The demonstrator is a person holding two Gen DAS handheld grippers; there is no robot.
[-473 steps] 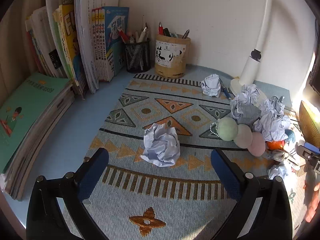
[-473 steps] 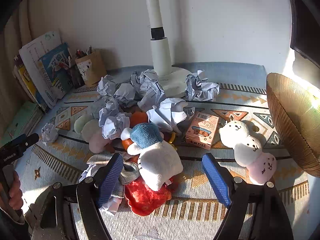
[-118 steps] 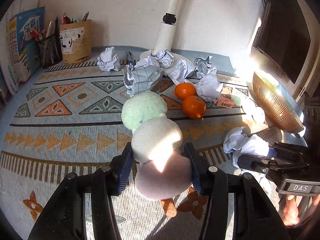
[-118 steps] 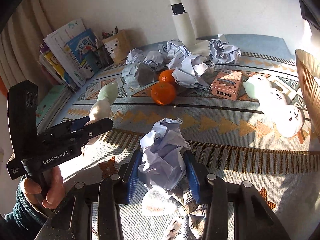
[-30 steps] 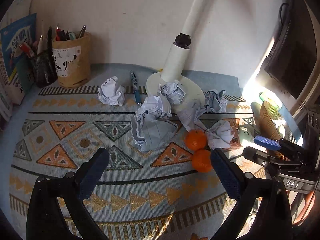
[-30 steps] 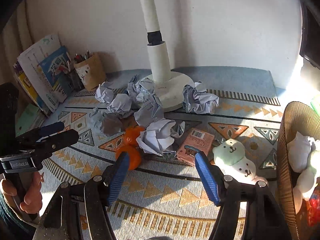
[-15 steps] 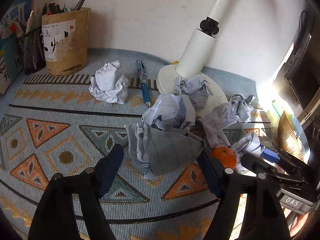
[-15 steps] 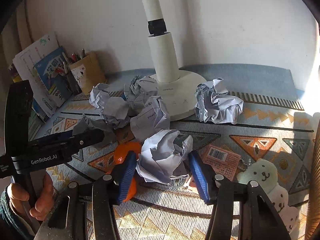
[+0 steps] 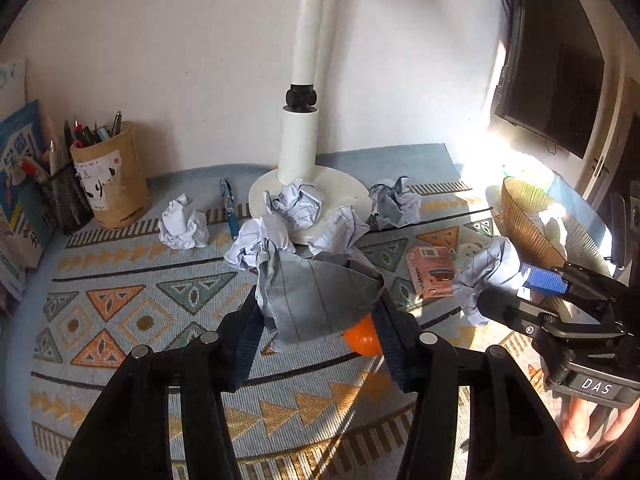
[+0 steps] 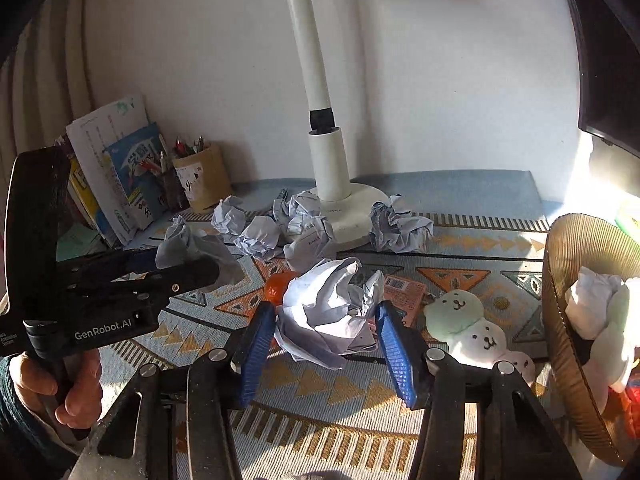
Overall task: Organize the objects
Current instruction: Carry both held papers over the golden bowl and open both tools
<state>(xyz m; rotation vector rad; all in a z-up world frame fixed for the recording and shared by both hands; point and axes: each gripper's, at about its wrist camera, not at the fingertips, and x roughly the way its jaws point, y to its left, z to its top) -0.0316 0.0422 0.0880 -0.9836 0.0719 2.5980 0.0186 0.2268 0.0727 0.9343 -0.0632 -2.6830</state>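
Observation:
My left gripper is shut on a grey crumpled paper ball, held above the patterned mat; it also shows in the right wrist view. My right gripper is shut on a white crumpled paper ball, also seen in the left wrist view. Several more paper balls lie around the white lamp base. An orange sits under the grey ball. A woven basket at the right holds paper and plush toys.
A plush toy and a pink box lie on the mat. A pen lies near the lamp. A pen holder and books stand at the back left. A dark monitor stands right.
Both grippers have closed on their paper balls and lifted them slightly. The views have pulled back from the pile.

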